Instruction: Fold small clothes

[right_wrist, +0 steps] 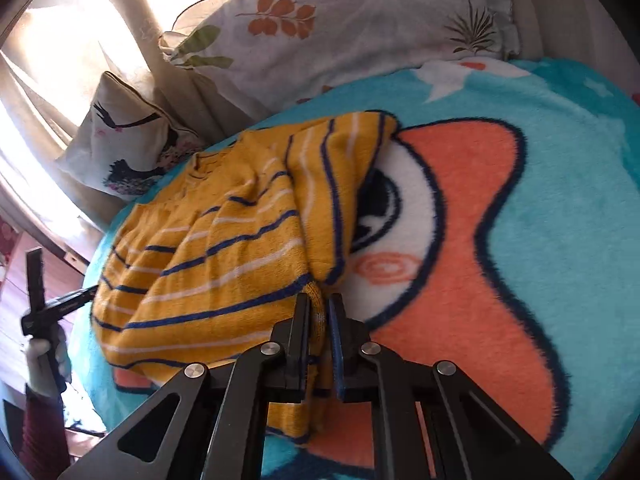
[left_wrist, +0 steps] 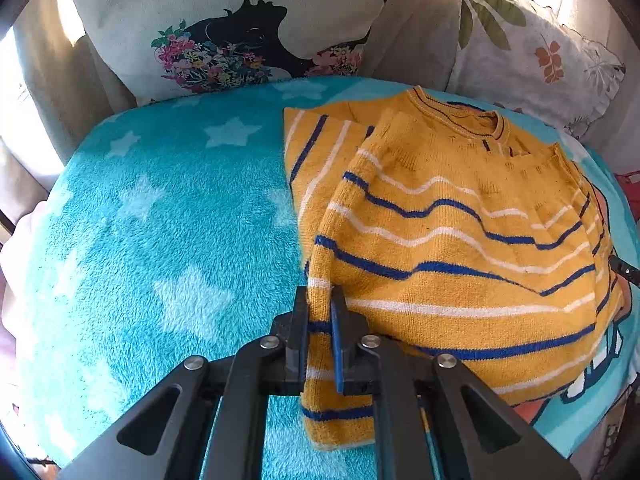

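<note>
A small yellow knitted sweater (left_wrist: 448,236) with blue and white stripes lies partly folded on a turquoise fleece blanket (left_wrist: 160,240). My left gripper (left_wrist: 319,304) is shut on the sweater's near left hem corner, cloth pinched between its black fingers. In the right wrist view the same sweater (right_wrist: 224,248) lies bunched to the left, and my right gripper (right_wrist: 319,308) is shut on its near right hem edge. The left gripper's body (right_wrist: 60,304) shows at the far left there, held by a gloved hand (right_wrist: 44,364).
A cushion with a black bird and flowers (left_wrist: 224,40) and a leaf-print pillow (left_wrist: 532,52) lean behind the blanket. Beige curtains (right_wrist: 72,64) hang at the left. The blanket's orange fish print (right_wrist: 460,240) spreads right of the sweater.
</note>
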The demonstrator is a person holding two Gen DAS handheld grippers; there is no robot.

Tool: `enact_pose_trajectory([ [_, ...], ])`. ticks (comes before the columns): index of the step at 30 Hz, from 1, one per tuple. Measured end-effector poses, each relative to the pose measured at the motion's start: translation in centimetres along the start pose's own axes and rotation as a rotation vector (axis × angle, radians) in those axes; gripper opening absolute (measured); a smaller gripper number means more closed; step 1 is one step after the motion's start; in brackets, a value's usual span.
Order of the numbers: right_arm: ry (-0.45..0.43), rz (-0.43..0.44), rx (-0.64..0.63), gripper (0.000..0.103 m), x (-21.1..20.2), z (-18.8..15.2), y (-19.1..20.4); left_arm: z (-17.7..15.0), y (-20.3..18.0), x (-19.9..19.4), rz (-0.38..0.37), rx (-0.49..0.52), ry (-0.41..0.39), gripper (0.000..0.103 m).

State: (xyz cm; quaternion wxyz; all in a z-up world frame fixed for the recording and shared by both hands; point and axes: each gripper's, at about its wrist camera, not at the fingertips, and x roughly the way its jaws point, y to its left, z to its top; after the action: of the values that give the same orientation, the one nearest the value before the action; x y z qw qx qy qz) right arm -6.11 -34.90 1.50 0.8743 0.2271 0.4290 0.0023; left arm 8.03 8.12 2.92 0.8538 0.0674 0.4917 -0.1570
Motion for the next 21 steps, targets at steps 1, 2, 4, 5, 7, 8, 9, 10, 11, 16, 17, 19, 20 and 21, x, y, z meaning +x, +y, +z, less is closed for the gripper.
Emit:
enact_pose_trajectory([
  [1, 0.001, -0.010, -0.011, 0.011, 0.0, -0.1, 0.0, 0.0, 0.1, -0.1, -0.014, -0.008, -0.008, 0.013],
  [2, 0.000, -0.021, -0.016, 0.016, 0.0, -0.1, 0.1, -0.1, 0.5, -0.4, -0.032, -0.021, -0.019, 0.013],
  [4, -0.015, -0.052, -0.023, 0.028, -0.3, -0.1, 0.2, -0.2, 1.4, -0.8, -0.063, -0.064, -0.036, 0.018],
  [5, -0.024, -0.050, -0.018, 0.033, -0.7, -0.1, 0.1, -0.3, 2.0, -1.1, -0.072, -0.091, -0.044, 0.022],
  [7, -0.042, -0.025, 0.009, 0.034, -1.6, 0.0, -0.3, -0.6, 3.0, -2.1, -0.078, -0.125, -0.068, 0.030],
  [8, -0.058, -0.029, 0.017, 0.035, -2.1, 0.1, -0.4, -0.8, 3.3, -2.6, -0.069, -0.128, -0.086, 0.030],
  [9, -0.076, -0.038, 0.019, 0.035, -2.6, 0.2, -0.5, -0.9, 3.3, -3.2, -0.050, -0.123, -0.106, 0.030],
  [10, -0.094, -0.040, 0.018, 0.035, -3.1, 0.4, -0.4, -1.1, 3.1, -3.9, -0.033, -0.115, -0.127, 0.032],
  [11, -0.113, -0.031, 0.018, 0.035, -3.5, 0.5, -0.2, -1.2, 2.8, -4.4, -0.030, -0.108, -0.147, 0.034],
  [16, -0.174, 0.103, 0.004, 0.035, -3.6, 1.8, 2.8, -1.1, 0.6, -5.3, -0.137, -0.124, -0.207, 0.046],
  [17, -0.164, 0.127, -0.006, 0.035, -3.0, 2.2, 3.9, -1.1, -0.2, -5.2, -0.166, -0.126, -0.212, 0.046],
  [19, -0.126, 0.174, -0.038, 0.035, -1.4, 2.9, 6.0, -0.9, -1.6, -4.7, -0.211, -0.127, -0.220, 0.049],
  [20, -0.103, 0.193, -0.055, 0.035, -0.5, 3.3, 7.1, -0.7, -2.4, -4.2, -0.229, -0.128, -0.221, 0.050],
  [21, -0.082, 0.206, -0.070, 0.035, 0.5, 3.6, 8.1, -0.4, -2.9, -3.7, -0.237, -0.131, -0.218, 0.052],
])
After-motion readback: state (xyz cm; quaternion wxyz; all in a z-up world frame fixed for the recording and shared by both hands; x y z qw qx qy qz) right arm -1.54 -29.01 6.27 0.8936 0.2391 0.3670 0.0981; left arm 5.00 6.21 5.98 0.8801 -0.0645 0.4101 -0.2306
